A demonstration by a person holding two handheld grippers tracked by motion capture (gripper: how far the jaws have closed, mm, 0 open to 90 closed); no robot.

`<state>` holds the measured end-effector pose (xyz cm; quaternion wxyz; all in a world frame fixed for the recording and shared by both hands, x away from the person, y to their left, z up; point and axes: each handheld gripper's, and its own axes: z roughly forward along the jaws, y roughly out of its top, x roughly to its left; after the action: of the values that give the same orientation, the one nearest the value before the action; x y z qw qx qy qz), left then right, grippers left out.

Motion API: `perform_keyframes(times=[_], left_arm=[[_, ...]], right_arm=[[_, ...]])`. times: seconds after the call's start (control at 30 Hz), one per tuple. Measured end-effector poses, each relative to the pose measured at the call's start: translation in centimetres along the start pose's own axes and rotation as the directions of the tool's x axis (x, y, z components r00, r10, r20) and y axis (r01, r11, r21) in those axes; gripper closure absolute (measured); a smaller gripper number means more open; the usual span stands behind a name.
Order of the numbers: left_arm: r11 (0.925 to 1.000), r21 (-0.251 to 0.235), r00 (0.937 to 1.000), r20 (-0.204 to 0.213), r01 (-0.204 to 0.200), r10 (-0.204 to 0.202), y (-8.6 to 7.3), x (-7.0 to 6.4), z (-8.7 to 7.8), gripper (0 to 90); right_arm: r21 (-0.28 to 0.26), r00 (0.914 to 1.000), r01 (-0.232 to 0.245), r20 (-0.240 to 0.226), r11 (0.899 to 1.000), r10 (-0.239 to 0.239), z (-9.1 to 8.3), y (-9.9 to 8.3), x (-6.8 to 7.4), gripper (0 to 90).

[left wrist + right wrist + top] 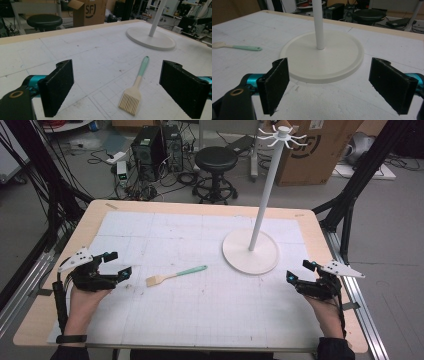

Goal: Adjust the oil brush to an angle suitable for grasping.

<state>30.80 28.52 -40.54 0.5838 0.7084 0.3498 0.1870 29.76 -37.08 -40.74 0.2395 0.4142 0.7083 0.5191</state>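
— Two grippers rest at the near table corners in the high view: the left gripper and the right gripper, both spread wide and holding nothing. What lies between them?

— A pastry brush with a mint-green handle and pale bristles, flat on the white gridded mat, just beside the left gripper. Nothing looks begun.

— And the left gripper view?

— The brush lies between the parted jaws, bristles nearest.

— The right gripper view?

— It faces the tall white hook stand with a round base; the hooks on top appear in the high view.
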Motion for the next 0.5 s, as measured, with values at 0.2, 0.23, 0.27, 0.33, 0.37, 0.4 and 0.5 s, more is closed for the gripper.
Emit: perform_keyframes(times=[0.2,0.23,0.27,0.33,0.37,0.4,0.5], left_arm=[[1.0,-0.002,1.0,-0.001,-0.005,0.005,0.04,-0.05,-0.06,12.3],[1.0,0.0,1.0,0.003,-0.003,0.003,0.04,-0.03,-0.11,12.4],[1.0,0.0,1.0,0.002,-0.003,0.003,0.05,-0.04,-0.14,12.4],[1.0,0.002,1.0,0.004,-0.008,0.008,0.08,-0.09,-0.18,12.4],[1.0,0.002,0.9999,0.008,-0.008,0.008,0.09,-0.13,-0.17,12.4],[0.9999,0.002,0.9999,0.01,-0.012,0.012,0.1,-0.17,-0.17,12.4],[0.9999,0.001,0.9998,0.019,-0.011,0.011,0.11,-0.24,-0.12,12.5]], right_arm=[[-0.003,1.0,0.0,-0.001,1.0,0.0,0.04,0.0,-0.12,15.8],[-0.002,1.0,-0.002,-0.002,1.0,0.002,0.03,0.0,-0.15,15.8],[-0.001,1.0,-0.003,-0.001,1.0,0.003,0.02,-0.02,-0.2,15.8],[-0.002,1.0,-0.008,0.0,1.0,0.008,-0.01,-0.04,-0.27,15.8],[-0.002,1.0,-0.005,0.002,1.0,0.005,-0.03,-0.05,-0.3,15.8],[-0.002,1.0,-0.005,0.002,1.0,0.005,-0.05,-0.05,-0.31,15.8],[-0.002,1.0,-0.005,0.001,1.0,0.005,-0.05,-0.05,-0.31,15.8]])
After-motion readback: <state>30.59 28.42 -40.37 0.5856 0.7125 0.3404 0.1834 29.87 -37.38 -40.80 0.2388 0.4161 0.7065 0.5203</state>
